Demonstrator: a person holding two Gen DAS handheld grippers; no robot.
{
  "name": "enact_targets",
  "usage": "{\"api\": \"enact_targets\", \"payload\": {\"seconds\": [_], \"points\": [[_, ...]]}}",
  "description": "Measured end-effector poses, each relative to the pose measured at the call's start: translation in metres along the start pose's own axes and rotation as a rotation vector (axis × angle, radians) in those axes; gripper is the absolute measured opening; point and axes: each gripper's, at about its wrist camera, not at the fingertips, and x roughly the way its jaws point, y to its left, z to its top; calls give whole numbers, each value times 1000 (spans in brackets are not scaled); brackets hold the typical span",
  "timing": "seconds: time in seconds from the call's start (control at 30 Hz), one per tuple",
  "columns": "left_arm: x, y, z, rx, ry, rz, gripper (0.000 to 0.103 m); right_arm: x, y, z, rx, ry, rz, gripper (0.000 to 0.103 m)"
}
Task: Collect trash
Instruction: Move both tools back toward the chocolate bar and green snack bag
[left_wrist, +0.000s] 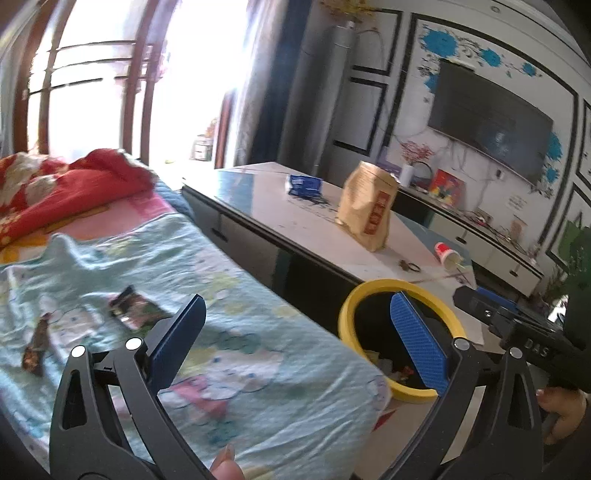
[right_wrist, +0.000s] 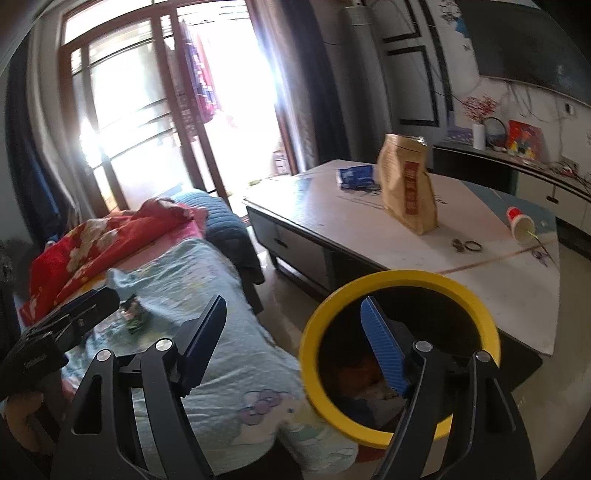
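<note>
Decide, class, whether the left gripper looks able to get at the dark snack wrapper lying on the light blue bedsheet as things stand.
Probably yes. The left gripper is open and empty, and the snack wrapper lies flat on the bedsheet just ahead of its left finger, with nothing over it or between them.

Trash bin (right_wrist: 399, 354) stood on floor between bed (left_wrist: 229, 295) at left and low table (left_wrist: 295, 218) behind; wrappers (left_wrist: 136, 308) lay on bed, paper bag (left_wrist: 369, 206) and tipped cup (left_wrist: 448, 254) on table.
</note>
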Motion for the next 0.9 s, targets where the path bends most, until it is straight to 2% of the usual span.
{"api": "enact_targets", "payload": {"seconds": [0.2,0.57,0.77,0.9], "points": [[-18,33,-3,-40,-19,75,92,4,30,-3,-55,15,59,73],[-46,85,-3,-129,-56,152,92,17,93,-15,-162,64,157,73],[-60,120,-8,-185,-56,222,92,35,133,-18,-197,98,239,73],[-65,145,-14,-220,-26,272,92,57,158,-22,-217,136,258,73]]}}
